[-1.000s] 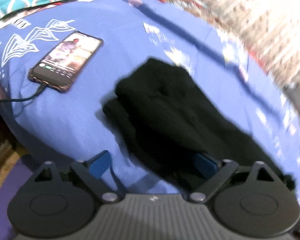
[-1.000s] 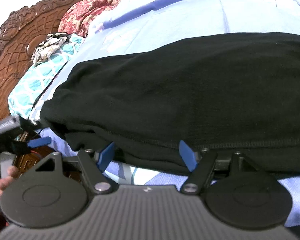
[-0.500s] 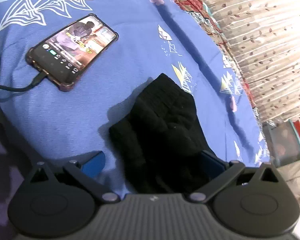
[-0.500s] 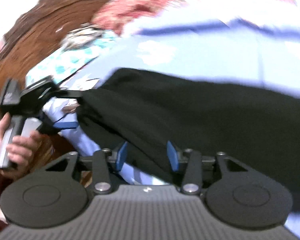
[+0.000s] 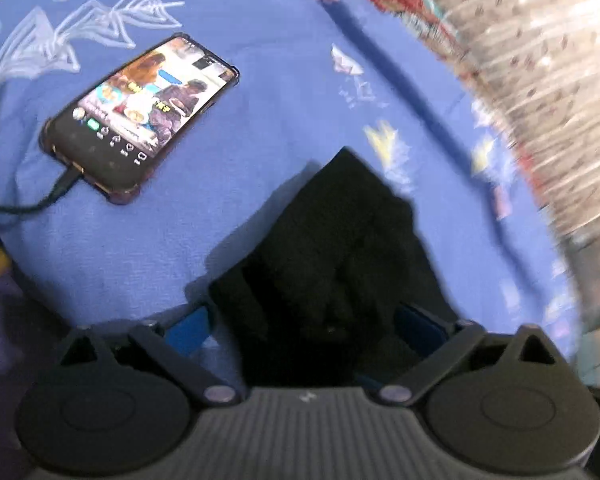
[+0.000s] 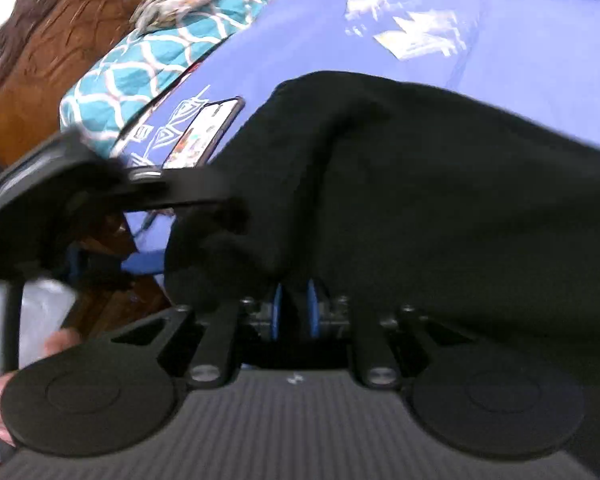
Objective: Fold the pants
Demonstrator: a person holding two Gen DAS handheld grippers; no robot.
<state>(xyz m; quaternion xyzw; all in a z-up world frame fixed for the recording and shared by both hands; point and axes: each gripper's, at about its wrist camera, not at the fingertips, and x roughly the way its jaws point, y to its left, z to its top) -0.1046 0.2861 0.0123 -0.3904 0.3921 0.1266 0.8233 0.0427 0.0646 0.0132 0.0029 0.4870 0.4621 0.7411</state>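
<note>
Black pants (image 6: pixel 440 184) lie across a blue printed bedsheet (image 6: pixel 520 60). In the right wrist view my right gripper (image 6: pixel 294 312) is shut on the near edge of the pants, its blue pads pinching the cloth. In the left wrist view a bunched end of the pants (image 5: pixel 332 248) sits between the wide-open blue fingers of my left gripper (image 5: pixel 304 320). The left gripper also shows in the right wrist view (image 6: pixel 100 196) at the left, beside the pants' end.
A lit phone (image 5: pixel 140 116) with a charging cable lies on the bedsheet (image 5: pixel 260 80) to the left of the pants. A teal patterned cloth (image 6: pixel 160 52) and carved wooden headboard (image 6: pixel 52 48) are at the far left. Curtains (image 5: pixel 540 60) hang to the right.
My right gripper has closed from open onto the pants' edge. My left gripper has stayed open around the bunched end and shifted little.
</note>
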